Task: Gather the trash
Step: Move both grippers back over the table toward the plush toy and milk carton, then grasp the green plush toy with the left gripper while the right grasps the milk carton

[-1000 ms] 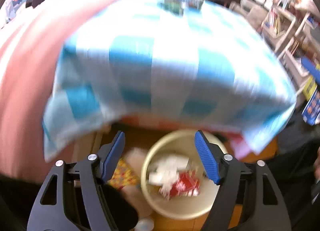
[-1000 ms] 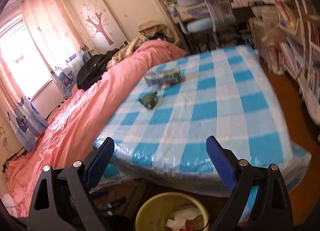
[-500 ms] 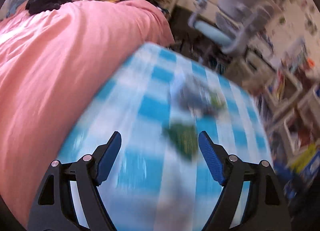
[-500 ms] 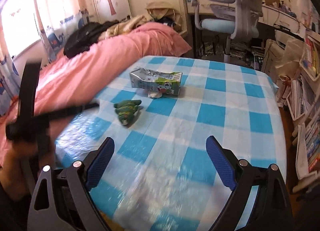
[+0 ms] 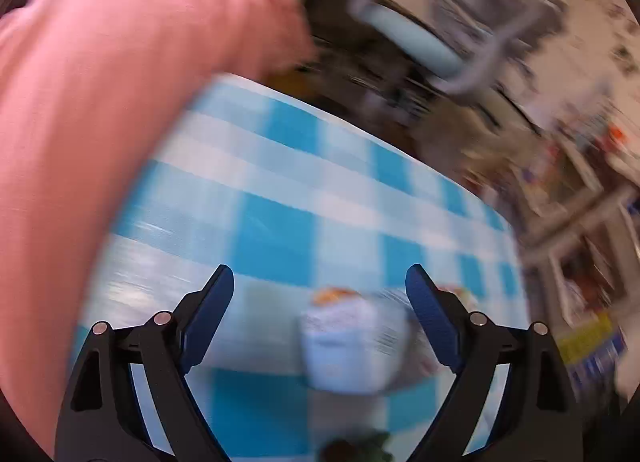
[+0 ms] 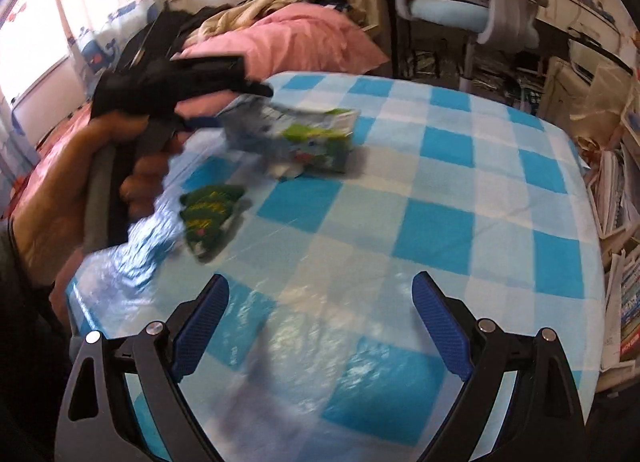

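Two trash items on desk [image 6: 440, 189]: crushed carton [image 6: 296, 133] far left, green wrapper [image 6: 210, 209] nearer. Carton looks light, dented, slick; grip across flat sides. Left claw [image 5: 320, 294] opening, carton between pads, untouched. Right claw [image 6: 320, 322] apart, empty.

Daylight from a blown-out window [image 6: 28, 57] glares on the plastic-covered surface [image 6: 360, 346]; left wrist view smears heavily (fisheye edges darken).
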Demonstrator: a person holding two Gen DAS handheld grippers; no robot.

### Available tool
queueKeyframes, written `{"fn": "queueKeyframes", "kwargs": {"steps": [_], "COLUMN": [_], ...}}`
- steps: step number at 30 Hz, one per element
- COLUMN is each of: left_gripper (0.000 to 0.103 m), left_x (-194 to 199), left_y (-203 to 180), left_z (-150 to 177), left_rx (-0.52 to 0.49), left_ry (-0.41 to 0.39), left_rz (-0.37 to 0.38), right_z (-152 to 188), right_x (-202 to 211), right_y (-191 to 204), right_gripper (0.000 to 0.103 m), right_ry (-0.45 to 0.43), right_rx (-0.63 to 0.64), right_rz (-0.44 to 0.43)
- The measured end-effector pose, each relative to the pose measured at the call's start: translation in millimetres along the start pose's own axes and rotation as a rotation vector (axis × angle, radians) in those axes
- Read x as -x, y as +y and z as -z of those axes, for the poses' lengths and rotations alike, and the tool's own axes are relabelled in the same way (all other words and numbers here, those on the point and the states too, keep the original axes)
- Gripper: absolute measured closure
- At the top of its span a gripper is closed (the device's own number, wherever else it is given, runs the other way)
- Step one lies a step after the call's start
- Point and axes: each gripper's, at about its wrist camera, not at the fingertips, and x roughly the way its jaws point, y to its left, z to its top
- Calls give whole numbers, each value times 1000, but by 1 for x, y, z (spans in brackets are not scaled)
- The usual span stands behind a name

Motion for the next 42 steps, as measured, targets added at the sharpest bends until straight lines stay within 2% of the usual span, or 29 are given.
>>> {"fn": "queueKeyframes", "kwargs": {"steps": [2,4,5,7,11,13,15,17,19,21,24,26,30,33,34,38,39,40,42], "left_gripper": [21,25,26,27,27,27,27,27,27,27,27,27,32,48,57,63,63,63,63], "left_x": [-1,3,4,11,32,43,54,64,68,67,58,47,39,33,32,33,33,33,35], "left_y": [-17,-42,-48,-63,-84,-86,-76,-63,-47,-47,-55,-59,-57,-61,-63,-63,-62,-62,-61], "left_z": [12,32,40,61,94,99,96,93,90,94,105,111,116,117,117,115,114,114,113], "left_rx": [-117,-298,-334,-389,-488,-486,-408,-326,-262,-285,-400,-443,-452,-477,-480,-473,-471,-470,-469], "left_ry": [59,125,152,210,239,199,154,97,82,93,119,137,154,149,147,146,146,144,142], "left_rz": [78,138,166,274,361,317,269,175,130,73,-40,-107,-129,-149,-148,-129,-128,-129,-137], "right_z": [-2,-2,-2,-1,2,3,2,0,-1,-4,-12,-17,-24,-30,-32,-36,-36,-36,-34], "right_x": [8,15,19,24,33,33,31,27,20,10,-5,-14,-32,-45,-49,-58,-59,-58,-55], "right_y": [-9,-15,-19,-25,-36,-37,-37,-34,-32,-29,-23,-21,-17,-19,-19,-18,-16,-16,-19], "right_gripper": [14,14,14,14,14,14,14,14,14,14,14,14,14,14,14,14,16,24,29], "right_ry": [-26,-49,-60,-72,-95,-93,-91,-86,-74,-57,-47,-41,-27,-15,-12,-5,3,6,25], "right_rx": [-43,-81,-104,-147,-222,-240,-243,-247,-263,-282,-300,-317,-330,-354,-355,-321,-298,-286,-296], "right_rz": [2,0,-2,-8,-21,-29,-33,-50,-78,-104,-118,-132,-130,-127,-120,-109,-101,-106,-153]}}
